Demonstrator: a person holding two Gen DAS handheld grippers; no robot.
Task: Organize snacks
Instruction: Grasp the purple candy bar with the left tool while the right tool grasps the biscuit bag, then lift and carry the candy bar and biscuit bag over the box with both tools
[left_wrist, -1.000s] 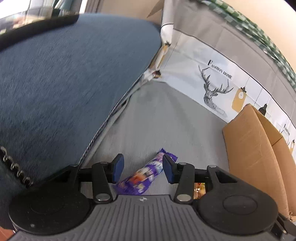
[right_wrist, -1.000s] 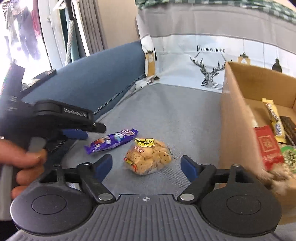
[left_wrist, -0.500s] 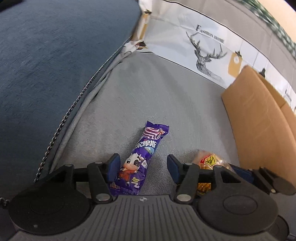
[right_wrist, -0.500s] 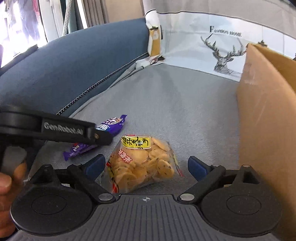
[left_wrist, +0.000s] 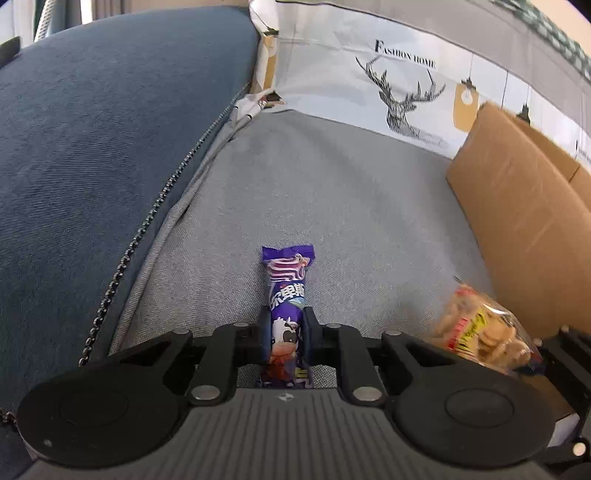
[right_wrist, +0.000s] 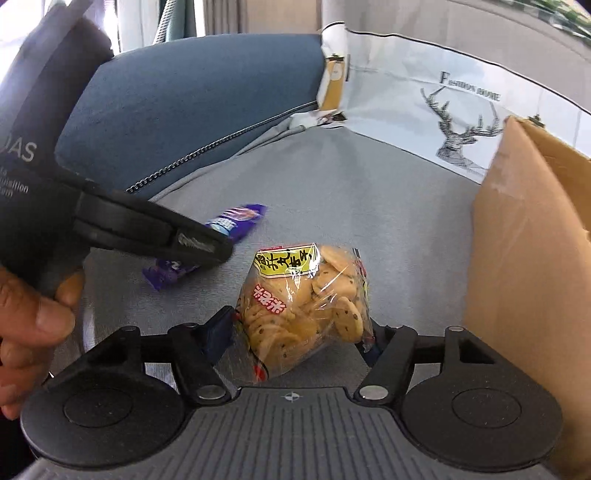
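My left gripper (left_wrist: 284, 332) is shut on a purple candy bar (left_wrist: 287, 295) that lies on the grey sofa seat (left_wrist: 332, 192), pointing away from me. It also shows in the right wrist view (right_wrist: 236, 221), partly under the left gripper's body (right_wrist: 147, 229). My right gripper (right_wrist: 299, 332) is shut on a clear bag of small yellow crackers (right_wrist: 306, 299), its pads pressing both sides. The cracker bag also shows in the left wrist view (left_wrist: 480, 332). A brown cardboard box (right_wrist: 528, 258) stands at the right; its inside is hidden.
A blue sofa armrest (left_wrist: 92, 147) rises on the left with a zipper seam. A white cushion with a deer print (left_wrist: 406, 92) leans along the back. The box wall (left_wrist: 517, 214) stands close to the right of both snacks.
Both grippers moved forward onto the snacks and closed. The left jaws shut on the purple bar and the right jaws shut on the cracker bag.
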